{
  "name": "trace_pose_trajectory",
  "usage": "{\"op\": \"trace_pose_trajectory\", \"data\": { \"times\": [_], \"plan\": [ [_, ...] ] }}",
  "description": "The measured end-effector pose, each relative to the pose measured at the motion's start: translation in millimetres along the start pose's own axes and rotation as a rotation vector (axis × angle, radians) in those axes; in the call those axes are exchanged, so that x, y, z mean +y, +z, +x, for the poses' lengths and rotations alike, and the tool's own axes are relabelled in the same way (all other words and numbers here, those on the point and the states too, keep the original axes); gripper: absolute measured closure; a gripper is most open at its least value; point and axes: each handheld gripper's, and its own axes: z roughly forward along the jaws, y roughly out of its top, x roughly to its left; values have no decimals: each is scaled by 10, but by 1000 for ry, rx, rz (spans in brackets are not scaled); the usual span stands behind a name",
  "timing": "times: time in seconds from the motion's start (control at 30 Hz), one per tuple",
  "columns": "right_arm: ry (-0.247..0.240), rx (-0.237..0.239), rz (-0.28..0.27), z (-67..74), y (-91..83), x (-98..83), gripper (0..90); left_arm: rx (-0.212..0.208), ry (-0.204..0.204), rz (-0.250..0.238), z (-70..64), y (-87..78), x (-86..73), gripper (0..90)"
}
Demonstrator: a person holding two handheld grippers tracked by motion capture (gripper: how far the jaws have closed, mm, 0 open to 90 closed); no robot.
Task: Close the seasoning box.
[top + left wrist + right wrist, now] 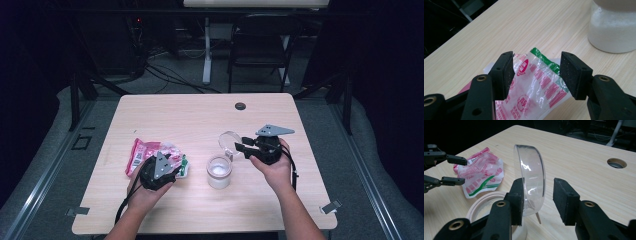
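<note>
A crumpled red, white and green plastic bag lies on the left of the wooden table. My left gripper hovers over its right end. In the left gripper view the bag lies between the open jaws of that gripper. A jar of white powder stands uncovered at centre, also seen as the jar. My right gripper stands open around a clear round lid. The lid stands on edge and leans on the left pad, clear of the right one. The lid sits just behind the jar.
A round cable hole lies near the table's far edge, also seen as the hole. A dark folding chair and a white desk leg stand beyond the table. The jar's pale rim sits just below my right gripper's left jaw.
</note>
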Motion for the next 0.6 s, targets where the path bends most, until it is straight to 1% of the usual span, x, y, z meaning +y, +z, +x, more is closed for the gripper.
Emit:
{"op": "trace_pose_trajectory", "data": {
  "times": [0.07, 0.17, 0.27, 0.37, 0.6],
  "plan": [
    [-3, -4, 0, 10, 15, 2, 635, 2, -2, -1, 1, -3, -6, 452],
    [-5, 3, 0, 9, 24, 2, 660, 3, -4, 2, -3, -6, -12, 452],
    [-8, 9, -3, 20, 24, 7, 705, 3, -2, 4, -1, -9, -13, 453],
    [-22, 8, 2, 30, 22, 10, 713, 3, -2, 3, -1, -9, -12, 452],
    [-28, 5, 4, 33, 21, 14, 713, 7, -2, -2, 1, -19, -10, 453]
  ]
}}
